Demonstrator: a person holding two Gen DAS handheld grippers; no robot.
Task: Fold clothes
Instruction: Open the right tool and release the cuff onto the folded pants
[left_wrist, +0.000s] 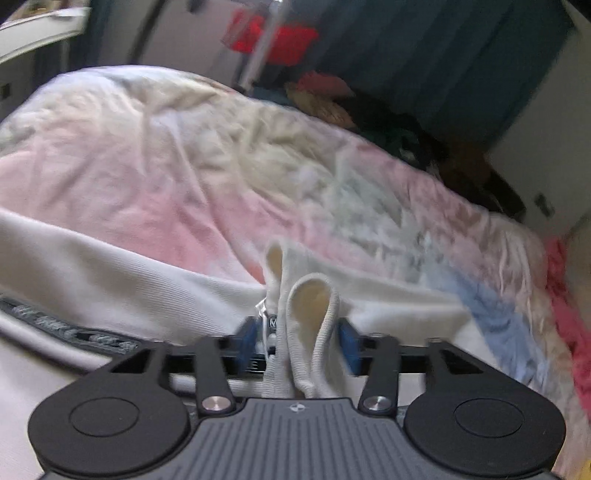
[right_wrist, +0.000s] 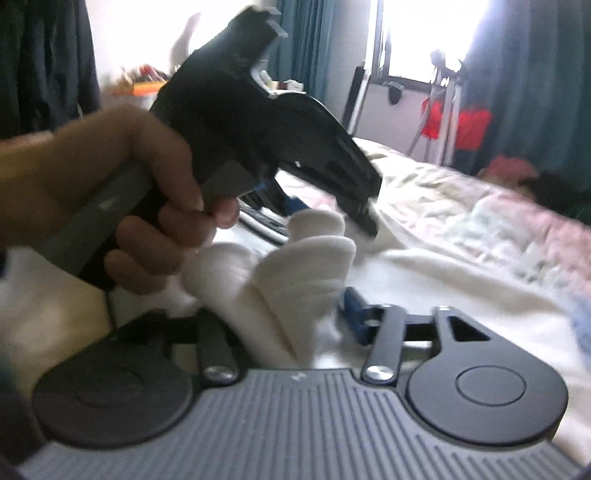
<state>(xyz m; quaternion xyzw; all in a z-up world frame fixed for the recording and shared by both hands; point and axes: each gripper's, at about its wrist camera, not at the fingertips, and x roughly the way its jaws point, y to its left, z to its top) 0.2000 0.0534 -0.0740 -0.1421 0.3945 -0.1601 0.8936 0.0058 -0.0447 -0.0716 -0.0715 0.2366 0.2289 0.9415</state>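
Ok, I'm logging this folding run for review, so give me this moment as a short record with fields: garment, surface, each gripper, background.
garment: white garment, bunched folds between both grippers
surface: bed with pastel patterned sheet
left gripper: blue pads either side of a white fold, seemingly not pressing on it
right gripper: white folds in the gap, one blue pad showing, seemingly clear of the cloth
hand: holds the left gripper's handle
background: teal curtains, red item

Daylight glare from window (blown white), heavy motion blur both views, fisheye bending at edges
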